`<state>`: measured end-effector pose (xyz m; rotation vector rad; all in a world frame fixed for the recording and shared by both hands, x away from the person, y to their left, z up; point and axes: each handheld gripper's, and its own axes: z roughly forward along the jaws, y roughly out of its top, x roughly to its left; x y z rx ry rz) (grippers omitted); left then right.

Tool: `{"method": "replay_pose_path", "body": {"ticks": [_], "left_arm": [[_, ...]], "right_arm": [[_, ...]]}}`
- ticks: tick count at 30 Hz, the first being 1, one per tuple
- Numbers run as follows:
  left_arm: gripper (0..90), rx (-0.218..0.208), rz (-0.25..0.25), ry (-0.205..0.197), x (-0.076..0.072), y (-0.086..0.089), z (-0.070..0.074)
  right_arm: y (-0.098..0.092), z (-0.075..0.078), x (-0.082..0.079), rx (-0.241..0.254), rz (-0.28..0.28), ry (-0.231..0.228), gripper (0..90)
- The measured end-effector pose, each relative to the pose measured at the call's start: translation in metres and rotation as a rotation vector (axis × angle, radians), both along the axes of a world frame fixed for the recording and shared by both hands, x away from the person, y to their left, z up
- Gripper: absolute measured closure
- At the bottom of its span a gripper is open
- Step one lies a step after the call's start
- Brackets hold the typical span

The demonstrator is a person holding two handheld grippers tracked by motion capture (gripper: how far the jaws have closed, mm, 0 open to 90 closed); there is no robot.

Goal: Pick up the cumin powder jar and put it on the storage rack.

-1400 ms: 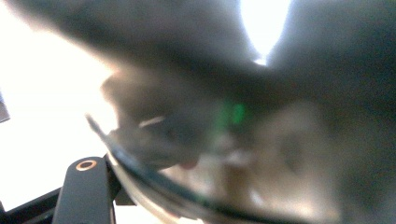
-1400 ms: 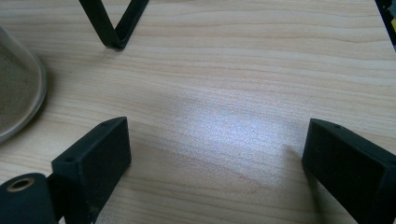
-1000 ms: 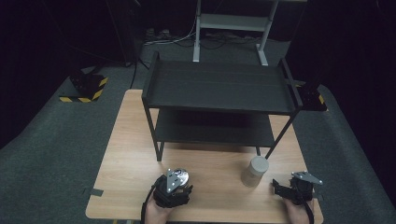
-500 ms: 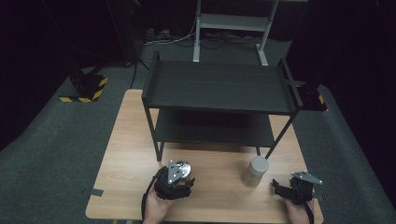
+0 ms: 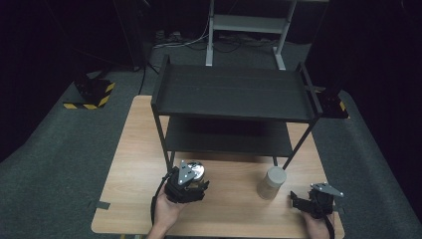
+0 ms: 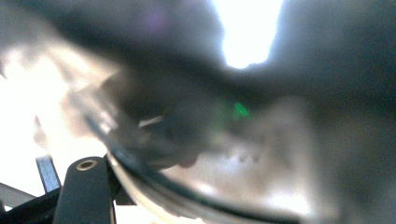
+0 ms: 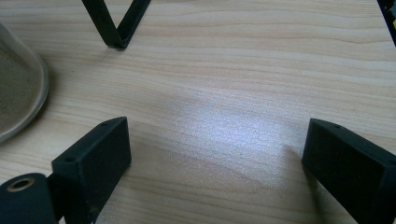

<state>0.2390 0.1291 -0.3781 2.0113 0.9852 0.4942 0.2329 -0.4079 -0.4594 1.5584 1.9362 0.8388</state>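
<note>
Holding a clear glass jar with a shiny lid (image 5: 195,171) in the left gripper (image 5: 189,183), high view: jaws clamped on it as tight as they get, jar sits at the fingertips on the far side of the hand, just short of the black two-tier metal shelf rack (image 5: 234,94) on the light wooden table (image 5: 134,149). Right gripper (image 5: 302,200) rests near the right table edge, jaws apart, nothing in them. A second clear jar with pale sandy contents (image 5: 271,182) stands just off its fingertips, not touching.

Left gripper view: heavily blurred. Curved glass wall (image 6: 219,177) fills the space right against the one black finger (image 6: 84,186) I can make out; cannot tell contact depth from this.

Right gripper view: both black fingers (image 7: 93,158) wide open over bare wood, a sliver of the sandy jar (image 7: 18,93) off to the outer side of the left one, a rack leg foot (image 7: 114,28) beyond.

Risks, my read: smooth glass could slip or rotate in the pads if the hand tilts; jar could clip the rack's lower shelf edge going in; the right gripper could knock the sandy jar over if it sweeps sideways.
</note>
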Motion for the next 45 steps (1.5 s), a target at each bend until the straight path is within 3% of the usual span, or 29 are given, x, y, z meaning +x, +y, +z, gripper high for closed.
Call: {"method": "replay_pose_path", "body": {"ticks": [19,45], "left_arm": [[30.9,0.009,-0.038,-0.001,0.017,-0.006,0.027],[30.9,0.0,-0.034,-0.022,0.037,-0.009,0.058]], "right_arm": [[-0.001,0.0,0.0,0.001,0.008,0.001,7.5],[-0.001,0.0,0.0,0.002,0.017,0.001,7.5]]}}
